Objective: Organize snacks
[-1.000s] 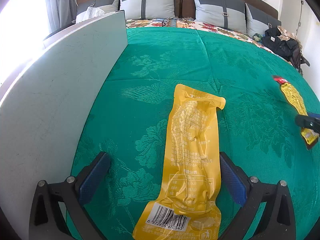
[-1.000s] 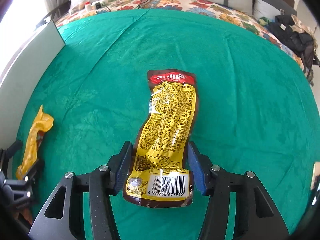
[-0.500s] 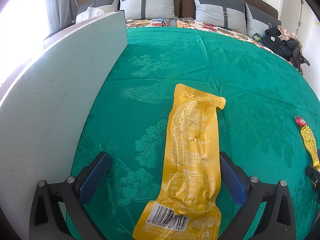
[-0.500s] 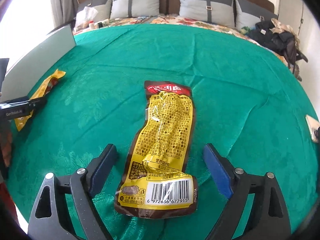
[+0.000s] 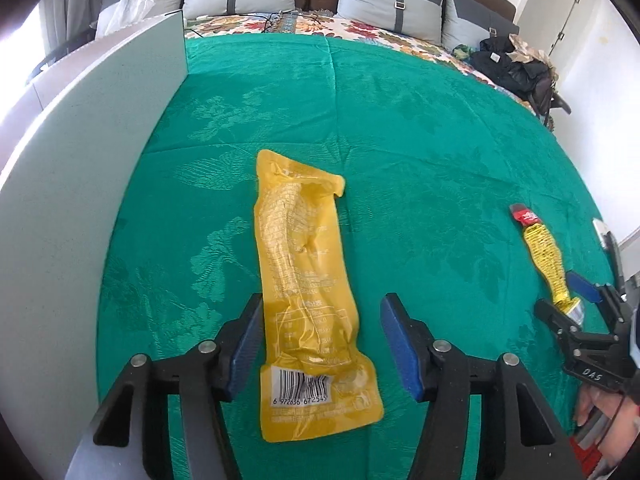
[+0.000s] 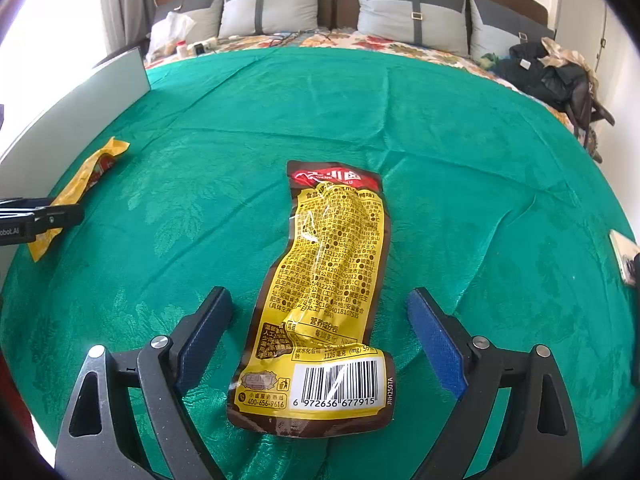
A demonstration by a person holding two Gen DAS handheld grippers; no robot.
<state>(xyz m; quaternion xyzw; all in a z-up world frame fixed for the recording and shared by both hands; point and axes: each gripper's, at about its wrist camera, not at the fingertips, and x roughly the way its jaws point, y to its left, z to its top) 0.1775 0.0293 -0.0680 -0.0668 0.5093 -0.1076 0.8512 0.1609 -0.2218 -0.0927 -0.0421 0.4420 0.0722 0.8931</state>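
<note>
A plain yellow snack pouch (image 5: 308, 280) lies lengthwise on the green cloth (image 5: 420, 152), its barcode end toward me. My left gripper (image 5: 322, 312) is open around its lower half, the left pad close to its edge. A yellow-and-brown snack pouch (image 6: 328, 280) with a red top lies between the fingers of my right gripper (image 6: 320, 312), which is open and apart from it. Each pouch also shows in the other view: the brown one (image 5: 544, 256) at the right, the yellow one (image 6: 76, 192) at the left.
A grey-white board (image 5: 92, 160) stands upright along the cloth's left edge. Pillows (image 6: 272, 8) and a floral bedspread lie at the far end. Dark clothes (image 6: 548, 72) are piled at the far right. A small flat object (image 6: 622, 256) lies at the right edge.
My left gripper has narrowed around the yellow pouch and the view has lifted. My right gripper opened wide, releasing the brown pouch, which now lies flat on the cloth.
</note>
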